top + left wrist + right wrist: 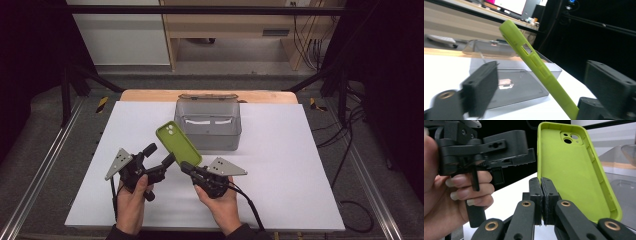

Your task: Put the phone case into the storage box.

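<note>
A lime-green phone case is held tilted above the white table, its hollow side facing the right gripper view. My right gripper is shut on the case's lower edge; its jaws are pressed together on the rim. My left gripper stands open to the left of the case. In the left gripper view the case runs edge-on between the wide-apart jaws of that gripper, close to the right one. The left gripper also shows in the right gripper view, held by a hand.
A clear grey plastic box with its lid folded back stands just behind the case, and shows in the left gripper view as the box. The white table sheet spreads around it. Dark frame rails and cables lie off the table's sides.
</note>
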Tool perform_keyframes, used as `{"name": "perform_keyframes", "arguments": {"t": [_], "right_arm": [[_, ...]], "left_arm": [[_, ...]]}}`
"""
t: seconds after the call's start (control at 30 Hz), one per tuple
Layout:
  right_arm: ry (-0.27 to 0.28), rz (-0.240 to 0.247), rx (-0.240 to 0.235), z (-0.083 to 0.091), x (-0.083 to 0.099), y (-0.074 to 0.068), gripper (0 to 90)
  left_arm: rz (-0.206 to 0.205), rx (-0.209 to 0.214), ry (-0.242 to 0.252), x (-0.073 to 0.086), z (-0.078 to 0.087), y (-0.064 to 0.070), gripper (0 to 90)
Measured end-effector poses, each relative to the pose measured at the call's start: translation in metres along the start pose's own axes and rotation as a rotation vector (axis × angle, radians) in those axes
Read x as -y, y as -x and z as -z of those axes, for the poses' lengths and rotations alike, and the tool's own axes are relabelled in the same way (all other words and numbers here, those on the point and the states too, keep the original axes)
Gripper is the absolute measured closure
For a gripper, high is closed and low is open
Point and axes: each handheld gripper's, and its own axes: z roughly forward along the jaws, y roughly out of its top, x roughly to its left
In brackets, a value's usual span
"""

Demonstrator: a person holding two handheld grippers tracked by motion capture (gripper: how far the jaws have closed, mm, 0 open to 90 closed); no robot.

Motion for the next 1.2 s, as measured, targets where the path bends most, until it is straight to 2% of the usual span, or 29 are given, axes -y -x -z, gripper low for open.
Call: {"name": "perform_keyframes", "arguments": {"t": [0.13,0.3,0.37,0.47,0.73,0.97,1.2], "right_arm": [[0.001,-0.005,-0.008,-0.003,0.000,-0.004,88.1],[0.003,0.003,-0.007,-0.005,0.000,-0.007,88.1],[0.004,0.004,-0.006,-0.006,0.000,-0.007,88.1],[0.001,0.006,-0.008,-0.008,0.001,-0.009,88.1],[-0.011,0.008,-0.016,-0.014,0.002,-0.013,88.0],[-0.021,0.019,-0.006,-0.021,0.005,-0.019,88.0],[-0.019,-0.011,0.001,-0.031,0.009,-0.025,88.0]], "left_arm": [[0.042,-0.002,0.016,0.001,0.003,-0.001,28.9],[0.085,-0.004,0.019,0.004,0.003,-0.003,41.6],[0.121,0.015,0.021,0.005,0.003,-0.005,44.6],[0.152,0.030,0.010,0.007,0.002,-0.007,49.4],[0.162,0.026,0.008,0.009,0.002,-0.008,54.7],[0.173,-0.026,0.010,0.008,0.005,-0.009,64.4],[0.206,-0.042,0.021,0.009,0.008,-0.015,67.0]]}}
